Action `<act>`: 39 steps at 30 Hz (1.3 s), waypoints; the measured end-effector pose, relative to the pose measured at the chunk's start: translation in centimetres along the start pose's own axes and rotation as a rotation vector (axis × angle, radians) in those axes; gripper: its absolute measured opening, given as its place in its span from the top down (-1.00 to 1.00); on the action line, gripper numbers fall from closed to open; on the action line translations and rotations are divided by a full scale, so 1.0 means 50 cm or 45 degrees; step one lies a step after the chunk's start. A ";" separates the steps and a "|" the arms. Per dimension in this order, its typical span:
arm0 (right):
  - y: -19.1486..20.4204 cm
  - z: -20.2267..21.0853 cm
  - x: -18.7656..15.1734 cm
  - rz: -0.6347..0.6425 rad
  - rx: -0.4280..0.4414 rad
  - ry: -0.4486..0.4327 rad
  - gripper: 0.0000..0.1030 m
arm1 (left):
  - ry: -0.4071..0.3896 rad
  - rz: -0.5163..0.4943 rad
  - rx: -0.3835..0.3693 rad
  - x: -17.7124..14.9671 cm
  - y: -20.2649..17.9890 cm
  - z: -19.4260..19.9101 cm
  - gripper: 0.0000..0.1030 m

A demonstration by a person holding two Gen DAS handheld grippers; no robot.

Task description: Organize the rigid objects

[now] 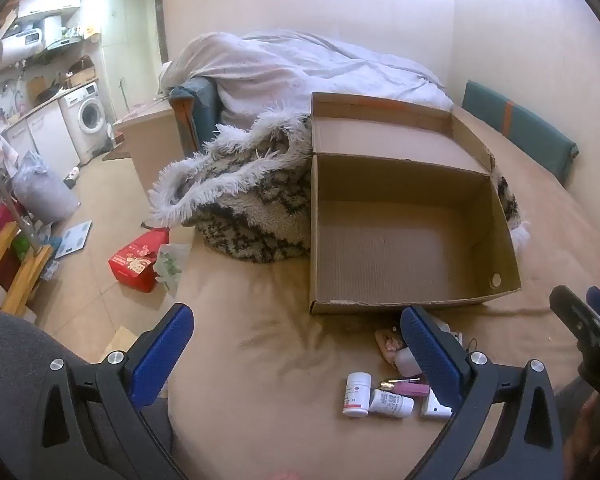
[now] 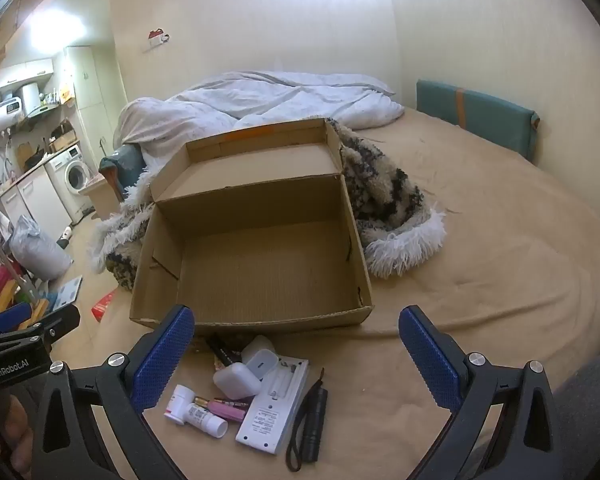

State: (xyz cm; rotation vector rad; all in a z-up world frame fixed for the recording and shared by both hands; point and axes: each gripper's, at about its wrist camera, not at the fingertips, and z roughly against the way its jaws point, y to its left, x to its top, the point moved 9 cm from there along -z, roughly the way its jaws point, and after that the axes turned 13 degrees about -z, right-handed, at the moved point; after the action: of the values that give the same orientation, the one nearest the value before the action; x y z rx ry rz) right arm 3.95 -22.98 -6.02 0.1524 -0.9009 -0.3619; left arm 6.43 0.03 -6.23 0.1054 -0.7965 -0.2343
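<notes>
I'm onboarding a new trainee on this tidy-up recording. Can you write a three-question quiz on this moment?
1. True or false: the cardboard box already holds some of the small items.
2. Which lies at the right end of the pile in the right wrist view? A) black flashlight B) white pill bottle C) pink tube
3. Fill in: both the left gripper and the right gripper have their jaws ____.

Key: 1 false, the box is empty; 2 A; 3 open, nothing between them.
</notes>
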 end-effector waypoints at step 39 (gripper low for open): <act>0.002 -0.001 -0.001 0.002 -0.004 0.009 -1.00 | -0.004 0.009 -0.014 0.007 -0.004 0.003 -1.00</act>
State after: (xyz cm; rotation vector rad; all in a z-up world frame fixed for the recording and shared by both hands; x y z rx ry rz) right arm 3.98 -22.85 -6.06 0.1500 -0.8937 -0.3607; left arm 6.54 -0.27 -5.94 0.0921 -0.7982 -0.2321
